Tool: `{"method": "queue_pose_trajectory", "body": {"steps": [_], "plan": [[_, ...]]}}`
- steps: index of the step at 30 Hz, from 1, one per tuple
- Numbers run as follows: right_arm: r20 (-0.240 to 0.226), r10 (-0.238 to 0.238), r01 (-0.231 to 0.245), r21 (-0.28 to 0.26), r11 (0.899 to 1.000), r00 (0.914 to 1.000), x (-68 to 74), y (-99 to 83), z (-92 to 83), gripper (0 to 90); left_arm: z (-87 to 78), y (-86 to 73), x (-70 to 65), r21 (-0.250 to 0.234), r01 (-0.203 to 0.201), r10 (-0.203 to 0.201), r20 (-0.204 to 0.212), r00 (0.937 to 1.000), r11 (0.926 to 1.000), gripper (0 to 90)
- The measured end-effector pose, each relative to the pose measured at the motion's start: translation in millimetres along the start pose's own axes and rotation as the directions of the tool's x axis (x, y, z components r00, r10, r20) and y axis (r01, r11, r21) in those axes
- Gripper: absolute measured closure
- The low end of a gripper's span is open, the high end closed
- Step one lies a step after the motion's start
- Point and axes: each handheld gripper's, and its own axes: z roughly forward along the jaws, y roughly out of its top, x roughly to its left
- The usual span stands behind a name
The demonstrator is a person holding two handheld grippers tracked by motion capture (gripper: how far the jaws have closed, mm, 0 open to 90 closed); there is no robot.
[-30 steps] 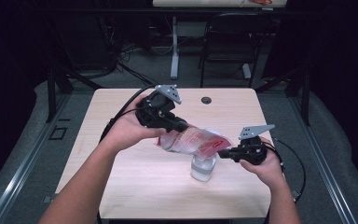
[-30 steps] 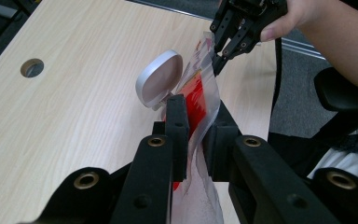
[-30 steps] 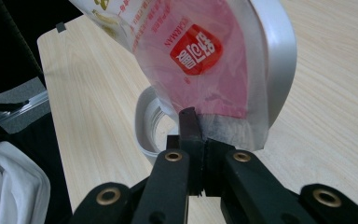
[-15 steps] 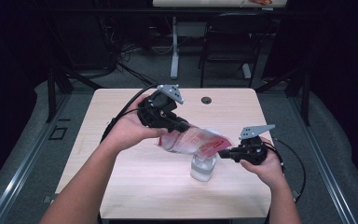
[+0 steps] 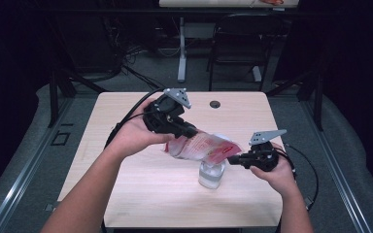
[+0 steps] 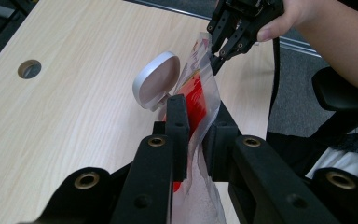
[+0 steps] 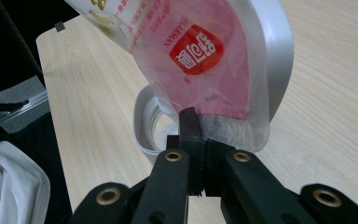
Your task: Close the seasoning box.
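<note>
A clear plastic pouch (image 5: 201,147) with a red label hangs tilted between both grippers, above a clear jar (image 5: 211,174) near the table's front right. My left gripper (image 5: 184,133) is shut on the pouch's upper end; in the left gripper view its jaws (image 6: 196,105) pinch the pouch (image 6: 196,88) beside the jar's raised round lid (image 6: 156,79). My right gripper (image 5: 232,159) is shut on the pouch's lower edge. In the right gripper view the jaws (image 7: 196,126) clamp the crinkled edge of the pouch (image 7: 200,46), over the jar's rim (image 7: 144,126).
The wooden table (image 5: 126,184) has a round cable hole (image 5: 215,104) at the back. Cables trail from both grippers across and off the table. A chair (image 5: 233,43) and a table leg stand beyond the far edge.
</note>
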Motion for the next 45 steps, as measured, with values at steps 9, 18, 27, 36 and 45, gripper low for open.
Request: {"method": "queue_pose_trajectory", "body": {"steps": [9,18,27,36,45], "plan": [[-0.004,0.001,-0.001,0.004,1.0,1.0,-1.0,-0.4,-1.3,89.8,0.8,0.8,0.1,0.003,-0.001,0.001,0.001,1.0,1.0,82.4],[-0.004,0.002,-0.002,-0.006,1.0,1.0,-1.2,-0.2,-4.1,89.3,-0.8,2.2,-1.6,-0.001,-0.003,0.003,0.001,1.0,1.0,82.3],[-0.009,-0.011,0.011,-0.007,1.0,0.9999,1.3,1.2,-7.5,89.3,-3.2,1.7,-1.0,-0.011,0.005,-0.005,0.001,1.0,0.9999,82.2],[-0.026,-0.024,0.024,0.005,1.0,0.9994,4.8,2.9,-7.2,89.3,-5.8,0.6,-0.7,-0.011,0.008,-0.008,0.0,1.0,0.9999,82.1],[-0.024,-0.024,0.024,-0.005,1.0,0.9994,6.2,4.2,-5.0,89.3,-8.4,-0.7,-0.2,-0.016,0.008,-0.008,-0.003,1.0,0.9998,82.1]]}}
